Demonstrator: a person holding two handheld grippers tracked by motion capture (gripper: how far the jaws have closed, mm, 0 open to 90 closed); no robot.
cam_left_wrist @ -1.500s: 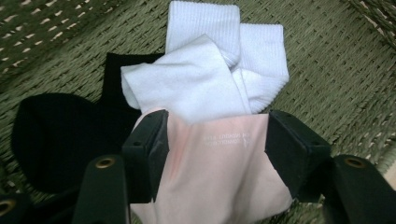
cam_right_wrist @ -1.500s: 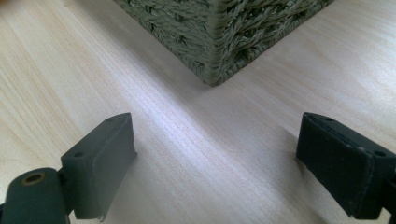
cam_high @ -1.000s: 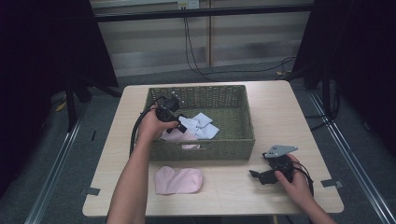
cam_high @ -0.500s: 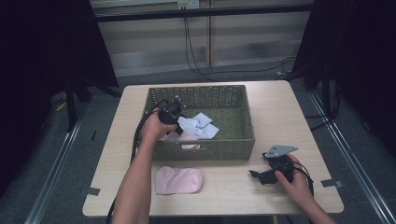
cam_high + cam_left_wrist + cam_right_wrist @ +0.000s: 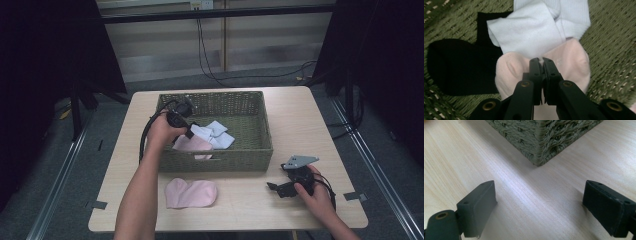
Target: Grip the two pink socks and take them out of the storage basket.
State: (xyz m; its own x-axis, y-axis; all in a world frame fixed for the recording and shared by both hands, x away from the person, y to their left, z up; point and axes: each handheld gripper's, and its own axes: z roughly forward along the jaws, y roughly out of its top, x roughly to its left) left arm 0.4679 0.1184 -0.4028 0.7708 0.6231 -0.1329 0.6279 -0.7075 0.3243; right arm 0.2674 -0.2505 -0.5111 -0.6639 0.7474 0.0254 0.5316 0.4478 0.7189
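A: Left gripper [image 5: 542, 60] status?

B: Jaws just came together, now pinched on the pink sock [image 5: 571, 62] inside the green wicker basket [image 5: 260, 155], near its front-left wall. White sock [image 5: 534, 27] touching it at the far side, black sock [image 5: 456, 67] beside it on the basket floor.

A: Right gripper [image 5: 539, 207]?

B: Jaws wide apart, nothing btwn them, resting on the wooden table [image 5: 300, 110] just off the basket's front-right corner. A second pink sock [image 5: 191, 193] lies flat on the table in front of the basket.

Left gripper [image 5: 541, 61] jaws just closed, pinching the pale pink fabric sock [image 5: 571, 65] inside the green woven wicker basket [image 5: 250, 155]; sock now lifted slightly.
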